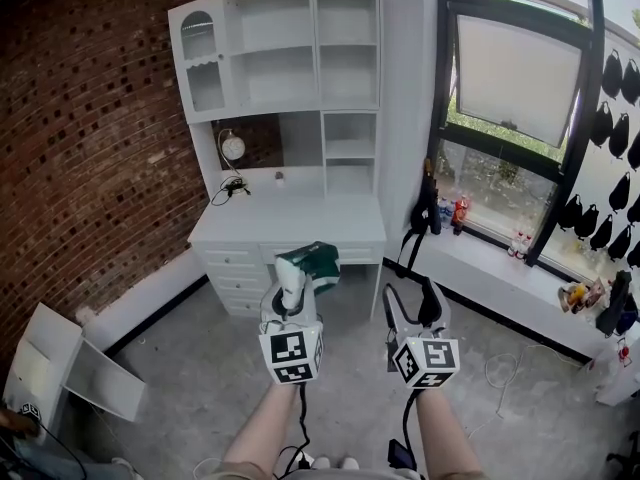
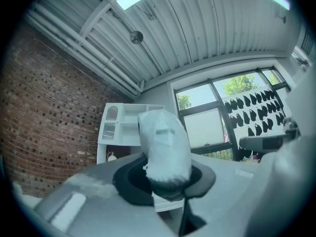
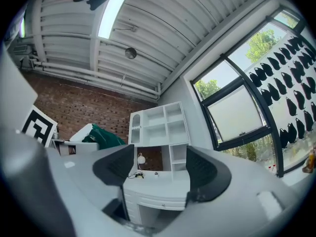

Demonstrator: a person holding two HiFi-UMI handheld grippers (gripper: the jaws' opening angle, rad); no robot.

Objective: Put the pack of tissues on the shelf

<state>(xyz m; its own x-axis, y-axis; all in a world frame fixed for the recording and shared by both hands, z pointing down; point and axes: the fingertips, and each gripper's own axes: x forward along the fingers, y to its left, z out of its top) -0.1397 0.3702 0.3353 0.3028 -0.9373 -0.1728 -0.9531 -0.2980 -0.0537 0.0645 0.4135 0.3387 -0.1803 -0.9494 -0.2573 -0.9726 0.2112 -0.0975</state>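
White shelving (image 1: 290,53) rises from the back of a white desk (image 1: 300,230) at the far wall. A brick wall (image 1: 90,148) lies to the left and a dark-framed window (image 1: 515,78) to the right. Under the shelves, at the desk's far left, stands a small round clock-like piece (image 1: 233,148), with a dark cable (image 1: 232,190) lying beside it.

Nearer, over the grey floor (image 1: 190,368), two forearms hold both tools side by side, pointed at the desk. The left gripper (image 1: 292,293) has its fingers (image 2: 129,181) closed on the pack of tissues (image 1: 312,268). The pack is green and white and is carried in the air just in front of the desk's near edge, well apart from the shelves. In the left gripper view its pale wrapped end stands up between the dark pads.

Just to the right, the right gripper (image 1: 412,313) has its fingers (image 3: 116,164) spread wide with nothing between them. In the right gripper view the desk and shelving show through the gap, and the green pack appears off to the left.
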